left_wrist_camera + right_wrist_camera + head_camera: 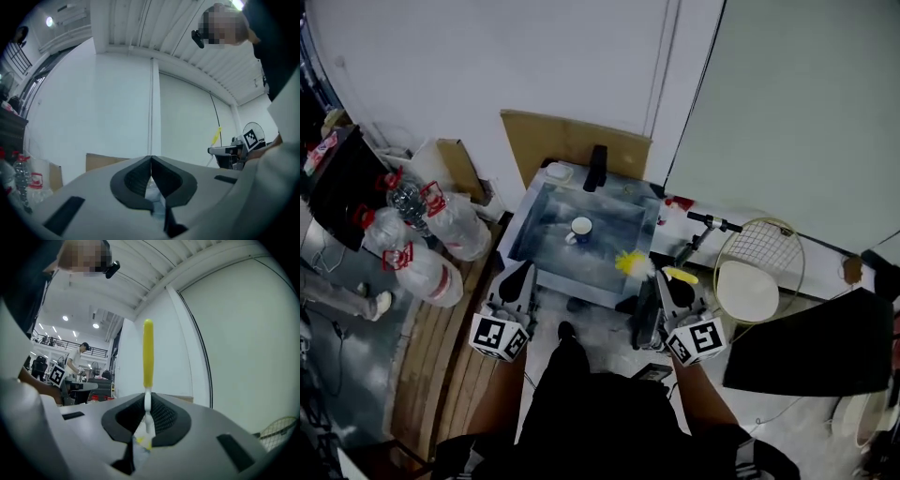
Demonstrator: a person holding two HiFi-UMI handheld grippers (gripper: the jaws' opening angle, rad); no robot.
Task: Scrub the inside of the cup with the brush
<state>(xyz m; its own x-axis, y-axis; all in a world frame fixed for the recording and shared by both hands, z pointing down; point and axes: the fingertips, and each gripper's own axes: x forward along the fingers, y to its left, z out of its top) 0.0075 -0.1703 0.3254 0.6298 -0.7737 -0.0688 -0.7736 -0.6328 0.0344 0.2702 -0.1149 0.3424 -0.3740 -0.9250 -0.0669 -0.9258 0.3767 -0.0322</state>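
Note:
A small blue-and-white cup stands near the middle of the little grey table in the head view. My right gripper is held at the table's near right corner, shut on the brush. In the right gripper view the brush's white stem sits pinched between the pads while its yellow handle sticks straight up above my right gripper. My left gripper hovers at the table's near left corner. Its jaws meet with nothing between them. Both grippers are short of the cup.
Large water bottles lie on the floor at the left. Cardboard leans on the wall behind the table, and a dark bottle stands at its far edge. A racket and a white disc lie right.

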